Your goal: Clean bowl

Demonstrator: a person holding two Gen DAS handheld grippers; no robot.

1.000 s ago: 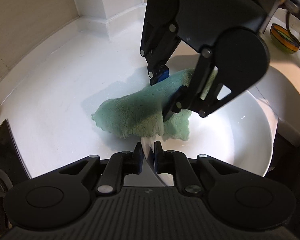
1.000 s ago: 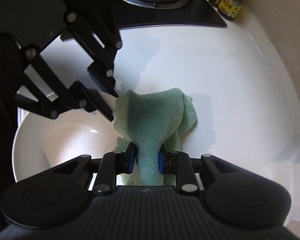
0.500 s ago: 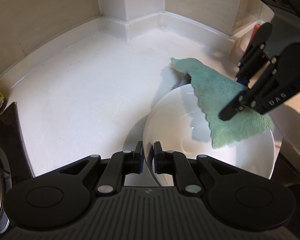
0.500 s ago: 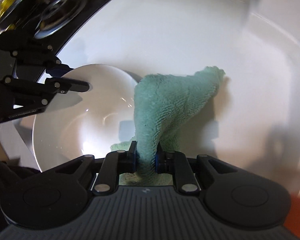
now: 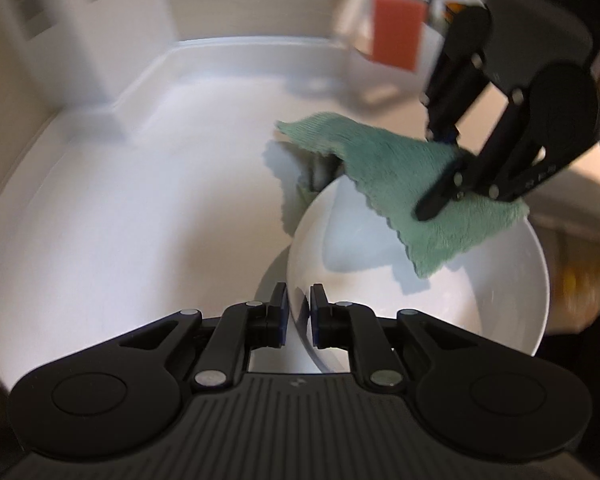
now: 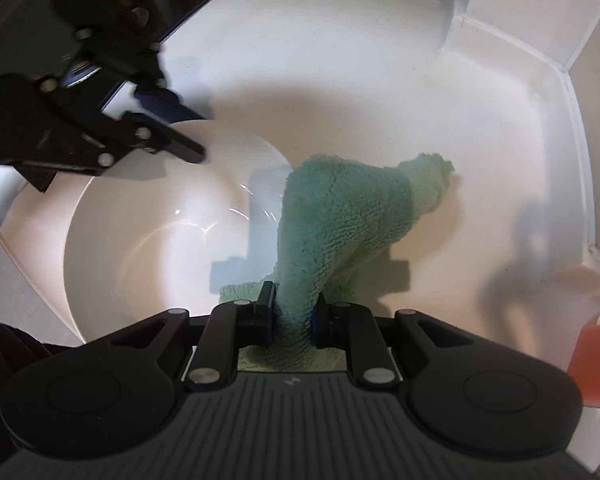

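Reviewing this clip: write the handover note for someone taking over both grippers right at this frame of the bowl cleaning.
Left gripper: shut on the near rim of the white bowl, holding it tilted over the white counter.
Right gripper: shut on the green cloth.
The cloth drapes from the right gripper over the bowl's far rim, one corner trailing toward the counter; part of it lies inside the bowl.
Done: both grasps are secure and the cloth is at the bowl.
Left: the bowl's inside looks glossy with no obvious dirt, but I cannot tell whether wiping is complete. Probably sweep the inside again, then set bowl and cloth down.
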